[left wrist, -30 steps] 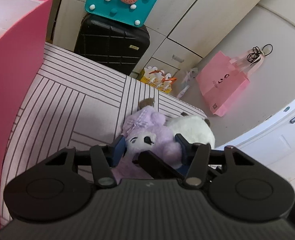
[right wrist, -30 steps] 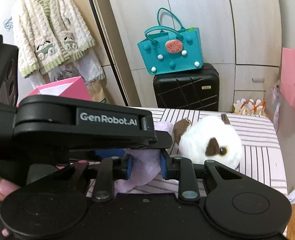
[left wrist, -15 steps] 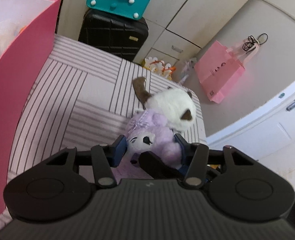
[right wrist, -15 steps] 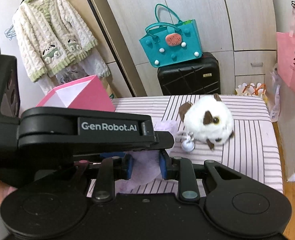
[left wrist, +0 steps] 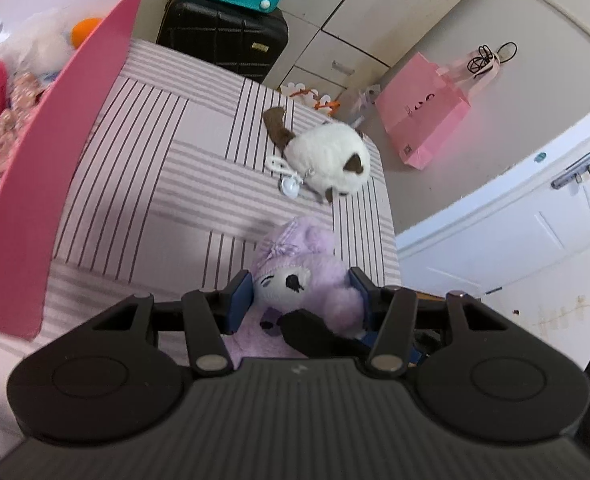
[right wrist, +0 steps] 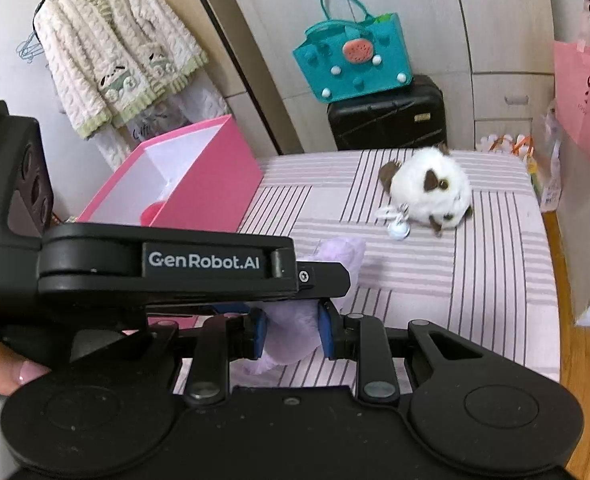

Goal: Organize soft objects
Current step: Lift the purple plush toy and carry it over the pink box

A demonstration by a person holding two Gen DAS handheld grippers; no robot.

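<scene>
A purple plush toy (left wrist: 295, 276) with a white face is held in the air above the striped table (left wrist: 155, 168). My left gripper (left wrist: 301, 294) is shut on its head. My right gripper (right wrist: 291, 330) is shut on its purple body (right wrist: 295, 332), just below the left gripper's body. A white and brown plush cat (left wrist: 329, 164) with a small white charm lies on the table's far right; it also shows in the right wrist view (right wrist: 431, 190). A pink box (left wrist: 55, 152) at the left holds several soft toys; it also shows in the right wrist view (right wrist: 199, 184).
A black suitcase (right wrist: 387, 114) with a teal bag (right wrist: 355, 60) on top stands behind the table. A pink paper bag (left wrist: 427, 120) lies on the floor at the right. A knit cardigan (right wrist: 115, 48) hangs at the back left. The table's right edge drops to the floor.
Both grippers have risen with the purple plush, away from the table. The white cat now lies apart from it, farther off, and the inside of the pink box has come into view.
</scene>
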